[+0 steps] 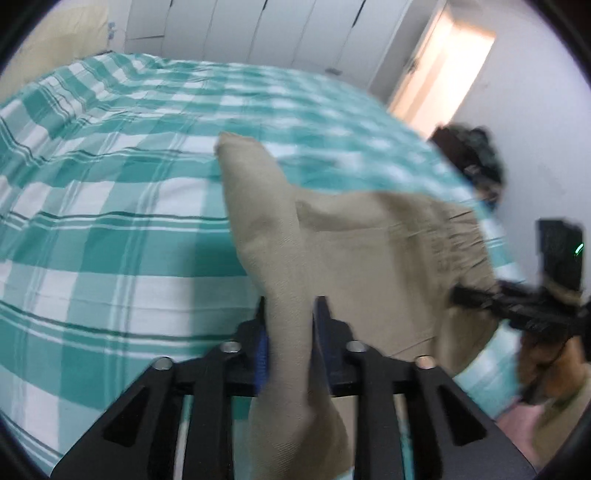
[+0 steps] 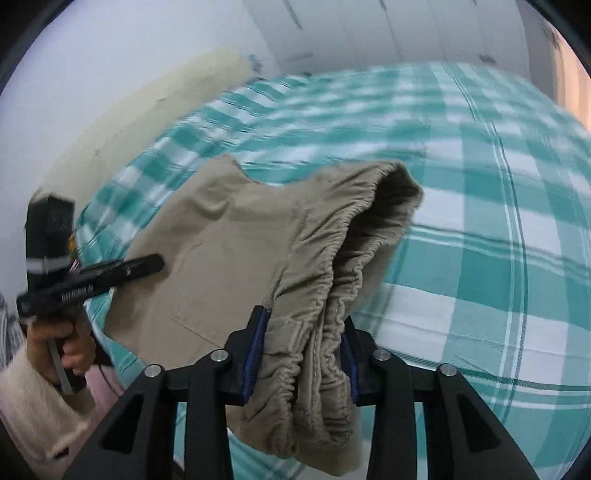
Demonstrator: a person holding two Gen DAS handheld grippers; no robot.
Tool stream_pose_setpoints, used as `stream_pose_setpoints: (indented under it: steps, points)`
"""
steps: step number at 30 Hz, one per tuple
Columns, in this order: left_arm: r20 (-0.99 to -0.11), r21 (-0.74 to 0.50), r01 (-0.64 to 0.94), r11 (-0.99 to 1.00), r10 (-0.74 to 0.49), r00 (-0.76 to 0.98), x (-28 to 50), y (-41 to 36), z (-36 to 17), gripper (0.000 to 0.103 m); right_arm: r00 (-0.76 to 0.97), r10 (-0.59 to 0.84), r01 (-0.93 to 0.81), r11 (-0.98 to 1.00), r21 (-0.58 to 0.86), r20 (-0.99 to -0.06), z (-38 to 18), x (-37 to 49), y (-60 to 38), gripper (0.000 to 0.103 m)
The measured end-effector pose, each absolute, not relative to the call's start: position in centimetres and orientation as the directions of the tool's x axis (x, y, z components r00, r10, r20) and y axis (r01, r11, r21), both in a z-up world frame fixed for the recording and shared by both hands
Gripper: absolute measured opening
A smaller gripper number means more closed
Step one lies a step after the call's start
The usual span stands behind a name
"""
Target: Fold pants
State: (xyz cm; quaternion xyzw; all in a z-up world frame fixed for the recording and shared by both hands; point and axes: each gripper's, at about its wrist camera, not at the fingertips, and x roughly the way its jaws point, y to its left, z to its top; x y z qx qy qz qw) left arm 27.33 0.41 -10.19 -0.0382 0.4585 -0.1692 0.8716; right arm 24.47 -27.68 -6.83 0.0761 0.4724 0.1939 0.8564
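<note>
Beige pants (image 1: 332, 240) hang stretched between both grippers above a bed with a teal and white checked sheet (image 1: 110, 221). My left gripper (image 1: 290, 314) is shut on the leg end of the pants, and cloth hangs down between its fingers. My right gripper (image 2: 303, 332) is shut on the gathered elastic waistband (image 2: 332, 258) of the pants (image 2: 229, 240). The right gripper shows in the left wrist view (image 1: 480, 297) at the far right, on the waist edge. The left gripper shows in the right wrist view (image 2: 140, 264) at the left, held by a hand.
The checked sheet (image 2: 480, 258) covers the whole bed. White wardrobe doors (image 1: 258, 29) stand behind the bed, with a lit doorway (image 1: 443, 74) at the right. A beige headboard (image 2: 147, 110) lies along the bed's far side in the right wrist view.
</note>
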Motion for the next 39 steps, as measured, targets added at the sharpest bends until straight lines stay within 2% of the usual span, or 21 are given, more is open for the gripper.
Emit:
stream_pose_setpoints:
  steps: [1, 2, 3, 4, 5, 6, 7, 11, 14, 15, 20, 22, 29, 39]
  points:
    - [-0.801, -0.163, 0.245, 0.956, -0.273, 0.533, 27.4, 0.7, -11.2, 0.047, 0.461, 0.366, -0.224, 0.93, 0.293, -0.808, -8.1, 25.4, -28.3, 0.051]
    - [-0.809, -0.096, 0.231, 0.968, -0.211, 0.549, 27.1, 0.8, -12.0, 0.047, 0.453, 0.295, -0.178, 0.955, 0.24, -0.841, -9.3, 25.9, -29.2, 0.062]
    - [-0.812, -0.022, 0.216, 0.976, -0.143, 0.565, 26.4, 1.0, -12.6, 0.052, 0.461, 0.201, -0.121, 0.979, 0.162, -0.864, -10.1, 25.7, -30.3, 0.068]
    - [-0.808, 0.018, 0.207, 0.978, -0.107, 0.579, 25.6, 1.2, -12.9, 0.063, 0.468, 0.146, -0.088, 0.989, 0.118, -0.872, -10.5, 25.1, -31.3, 0.077]
    - [-0.8, 0.044, 0.199, 0.979, -0.085, 0.594, 24.6, 1.4, -12.9, 0.069, 0.482, 0.111, -0.061, 0.994, 0.092, -0.869, -10.5, 23.9, -32.5, 0.085]
    - [-0.787, 0.076, 0.188, 0.979, -0.057, 0.615, 23.7, 1.5, -12.8, 0.079, 0.492, 0.092, -0.05, 0.996, 0.078, -0.866, -10.3, 22.9, -33.1, 0.088]
    - [-0.765, 0.119, 0.172, 0.978, -0.02, 0.644, 22.8, 1.4, -12.4, 0.085, 0.501, 0.068, -0.041, 0.998, 0.055, -0.863, -10.0, 21.8, -33.5, 0.091]
    - [-0.694, 0.238, 0.041, 0.97, 0.14, 0.706, 18.7, 0.5, -10.0, 0.101, 0.553, 0.025, -0.04, 0.999, 0.003, -0.833, -7.6, 17.4, -33.1, 0.098]
    - [-0.646, 0.228, -0.045, 0.973, 0.185, 0.74, 15.5, 0.9, -7.8, 0.102, 0.599, 0.035, -0.049, 0.999, 0.007, -0.8, -5.3, 14.1, -31.8, 0.099]
    - [-0.66, 0.199, -0.054, 0.979, 0.174, 0.731, 14.6, 1.0, -7.2, 0.102, 0.619, 0.031, -0.051, 0.999, -0.001, -0.785, -4.4, 12.9, -31.2, 0.099]
    - [-0.842, 0.092, 0.018, 0.996, 0.068, 0.535, 11.9, 1.3, -6.7, 0.102, 0.631, 0.035, -0.103, 0.994, -0.04, -0.775, -2.4, 8.2, -27.5, 0.1]
    - [-0.862, 0.087, 0.017, 0.996, 0.067, 0.503, 10.6, 1.1, -6.7, 0.102, 0.621, 0.044, -0.132, 0.99, -0.048, -0.783, -1.9, 6.7, -26.1, 0.1]
    - [-0.853, 0.094, -0.001, 0.996, 0.081, 0.515, 6.2, 0.8, -5.1, 0.102, 0.581, 0.047, -0.135, 0.99, -0.039, -0.813, 0.2, 3.0, -23.1, 0.1]
    - [-0.847, 0.095, 0.007, 0.995, 0.077, 0.526, 5.2, 0.7, -4.1, 0.102, 0.563, 0.016, -0.12, 0.991, -0.063, -0.826, 0.8, 1.5, -21.5, 0.1]
